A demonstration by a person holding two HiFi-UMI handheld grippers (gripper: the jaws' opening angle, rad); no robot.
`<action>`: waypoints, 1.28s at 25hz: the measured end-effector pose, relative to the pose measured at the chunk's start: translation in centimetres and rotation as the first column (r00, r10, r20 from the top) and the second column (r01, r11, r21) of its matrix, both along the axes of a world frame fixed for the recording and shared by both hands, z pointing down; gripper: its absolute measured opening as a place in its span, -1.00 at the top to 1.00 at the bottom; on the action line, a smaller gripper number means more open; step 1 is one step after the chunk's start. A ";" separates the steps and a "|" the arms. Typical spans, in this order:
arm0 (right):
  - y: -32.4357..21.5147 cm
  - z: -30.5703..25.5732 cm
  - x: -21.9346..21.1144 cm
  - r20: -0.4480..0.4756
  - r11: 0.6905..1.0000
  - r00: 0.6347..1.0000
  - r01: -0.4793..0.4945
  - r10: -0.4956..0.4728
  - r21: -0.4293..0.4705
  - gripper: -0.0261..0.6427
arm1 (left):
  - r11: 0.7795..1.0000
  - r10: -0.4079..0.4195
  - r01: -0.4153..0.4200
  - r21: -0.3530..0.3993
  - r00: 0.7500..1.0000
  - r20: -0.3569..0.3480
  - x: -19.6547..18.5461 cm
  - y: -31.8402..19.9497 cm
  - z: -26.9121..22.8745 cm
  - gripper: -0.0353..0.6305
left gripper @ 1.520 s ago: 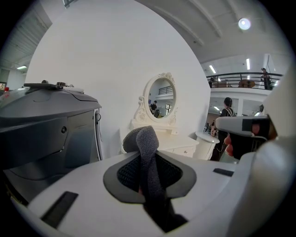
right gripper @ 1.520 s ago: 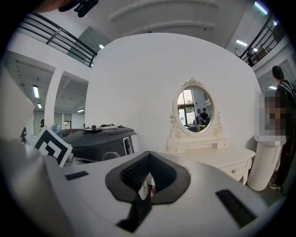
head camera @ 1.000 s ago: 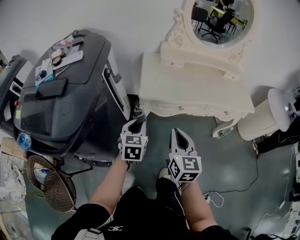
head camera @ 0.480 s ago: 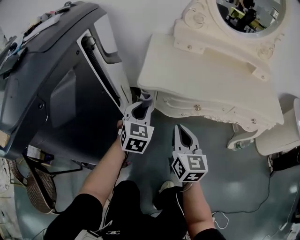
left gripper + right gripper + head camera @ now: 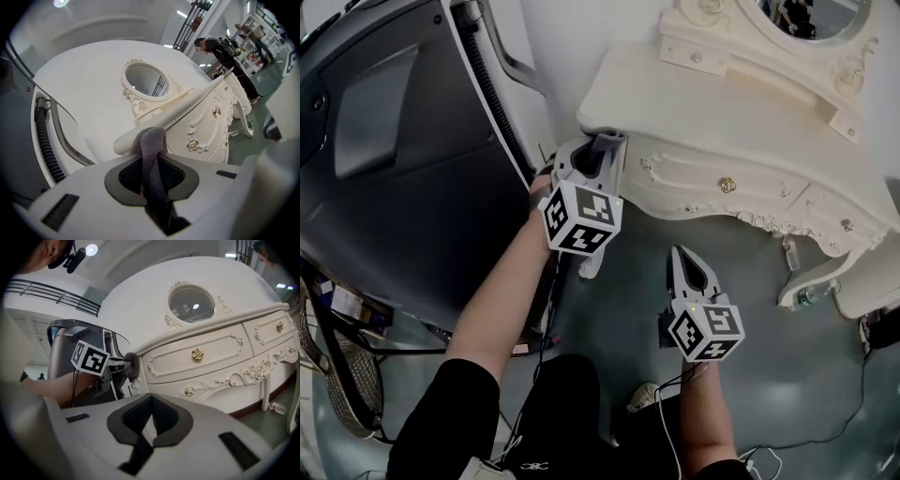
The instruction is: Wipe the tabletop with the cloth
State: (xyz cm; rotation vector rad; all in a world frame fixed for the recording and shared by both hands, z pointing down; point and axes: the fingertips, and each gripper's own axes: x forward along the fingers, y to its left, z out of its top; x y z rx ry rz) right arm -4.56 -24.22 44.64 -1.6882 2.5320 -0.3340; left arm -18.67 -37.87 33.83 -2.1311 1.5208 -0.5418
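At the table [image 5: 712, 103] corner, the left gripper [image 5: 602, 148] pinches the cloth [image 5: 151, 145] (a short fold protrudes), so bare jaws might scrape; right gripper [image 5: 687, 261] is closed, empty.

Tabletop [image 5: 722, 103] open for passing, grey machine [image 5: 394, 187] close beside its left end

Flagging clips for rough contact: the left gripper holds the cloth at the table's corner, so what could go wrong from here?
1. Only a small fold of cloth pokes past the left gripper, so its hard jaws might scrape the table top.
2. It sits at the corner edge and could knock it moving onto the top.
3. A wide sweep could bump the mirror behind.
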 end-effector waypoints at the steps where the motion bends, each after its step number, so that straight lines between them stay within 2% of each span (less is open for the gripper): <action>1: 0.3 0.5 0.3 0.012 1.000 1.000 -0.009 0.009 -0.004 0.90 | 1.000 0.007 -0.007 0.003 1.000 0.014 0.0 -0.2 0.0 0.70; 4: 1.0 1.6 0.8 0.051 0.999 0.998 -0.031 0.032 -0.024 0.90 | 0.999 0.032 -0.032 -0.004 0.998 0.056 0.0 -0.7 0.0 0.70; 8: 1.9 2.5 1.3 0.087 0.998 0.994 -0.056 0.059 -0.039 0.90 | 0.998 0.062 -0.061 -0.028 0.997 0.045 0.2 -0.8 0.2 0.70; 12: 2.6 2.5 1.4 0.081 0.997 0.994 -0.068 0.070 -0.027 0.90 | 0.994 0.082 -0.084 -0.077 0.996 -0.032 0.1 -0.6 1.8 0.70; 14: 2.9 3.2 1.3 0.075 0.997 0.995 -0.066 0.069 -0.040 0.90 | 0.991 0.086 -0.092 -0.095 0.994 -0.062 0.0 -0.3 3.4 0.70; 16: 3.2 3.9 1.3 0.082 0.996 0.995 -0.060 0.065 -0.061 0.90 | 0.987 0.091 -0.098 -0.129 0.994 -0.060 0.1 -0.2 5.7 0.70; 20: 3.6 4.6 1.0 0.087 0.996 0.995 -0.041 0.048 -0.084 0.90 | 0.959 0.101 -0.114 -0.260 0.993 -0.064 0.3 -0.6 12.5 0.70; 22: 3.7 5.0 0.9 0.067 0.995 0.997 -0.040 0.046 -0.093 0.90 | 0.950 0.084 -0.103 -0.295 0.993 -0.078 -0.2 -0.7 15.6 0.70; 28: 4.0 5.2 1.5 0.035 0.994 0.999 -0.037 0.041 -0.103 0.90 | 0.956 0.065 -0.097 -0.276 0.990 -0.122 -1.0 -0.1 19.1 0.70; 32: 4.2 5.6 1.8 0.008 0.994 0.999 -0.037 0.038 -0.105 0.90 | 0.948 0.064 -0.097 -0.303 0.991 -0.117 -1.1 0.6 21.7 0.70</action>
